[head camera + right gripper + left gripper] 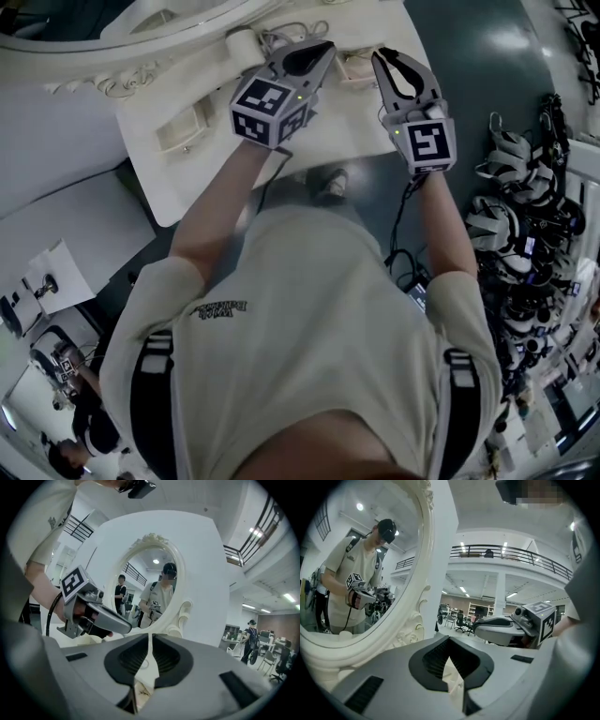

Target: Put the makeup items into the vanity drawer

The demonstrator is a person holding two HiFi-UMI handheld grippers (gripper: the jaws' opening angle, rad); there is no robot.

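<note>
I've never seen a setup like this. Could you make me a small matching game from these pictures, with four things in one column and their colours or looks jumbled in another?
Things:
1. mirror frame
2. marker cube
3. T-shirt
4. hanging cable

Looks:
a. black
b. beige
c. cream, with carved scrolls
d. black-and-white squares

Pairs: 1-c, 2-d, 3-b, 4-a
</note>
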